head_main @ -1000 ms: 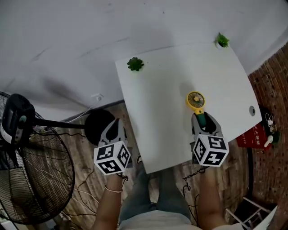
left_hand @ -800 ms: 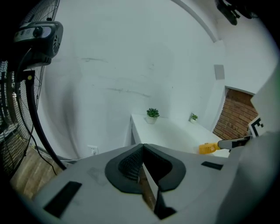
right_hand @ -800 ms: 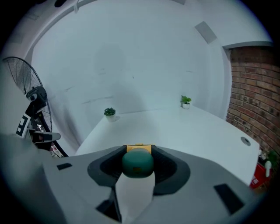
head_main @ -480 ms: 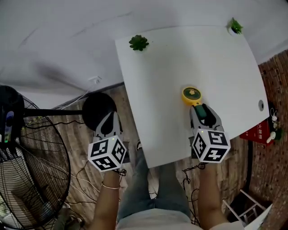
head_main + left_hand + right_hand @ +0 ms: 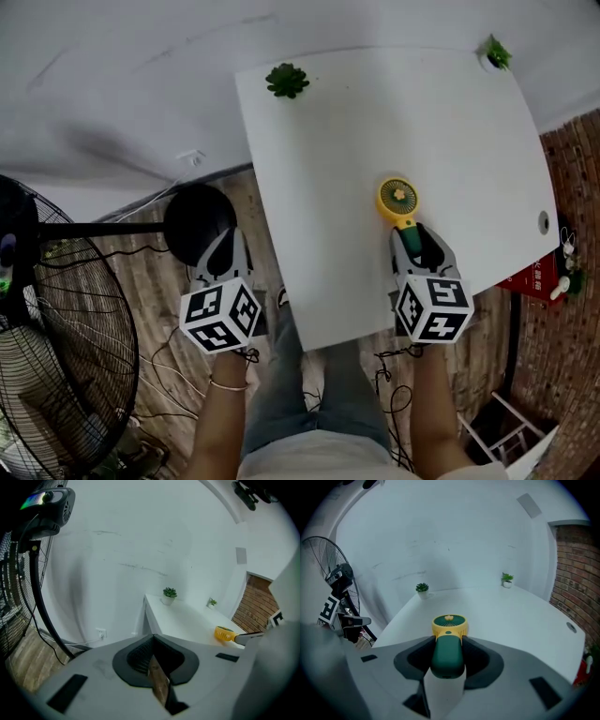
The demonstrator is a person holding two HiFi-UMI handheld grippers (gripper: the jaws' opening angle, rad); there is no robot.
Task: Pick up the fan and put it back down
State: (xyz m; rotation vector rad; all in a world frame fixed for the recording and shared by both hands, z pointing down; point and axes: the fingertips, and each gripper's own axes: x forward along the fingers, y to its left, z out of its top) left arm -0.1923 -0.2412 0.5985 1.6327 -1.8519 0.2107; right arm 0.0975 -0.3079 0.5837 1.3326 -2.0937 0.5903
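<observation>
Handheld fan: a small handheld fan (image 5: 397,200) with a yellow round head and a dark green handle, over the table (image 5: 375,103) close to the edge nearest the person, toward its right side.
Right gripper: the right gripper (image 5: 419,246) reaches in over that near edge and is clamped on the green handle; its own view shows a dark pad pressed to each side of the handle, with the yellow head sticking out ahead of the jaws.
Left gripper: the left gripper (image 5: 226,251) hangs off the table's left edge, above the wooden floor, jaws together with nothing between them (only a sliver of floor shows through).
Lift: I cannot tell whether the head rests on the tabletop or sits just above it; it looks very low either way.
Progress: the grasp looks made. Which half of the job this belongs to cannot be read from here; at the least, letting go of the fan on the table is left.
Elsewhere: two small potted plants (image 5: 287,81) at the far corners, well apart from the fan; a pedestal fan (image 5: 56,356) on the floor to the left.
</observation>
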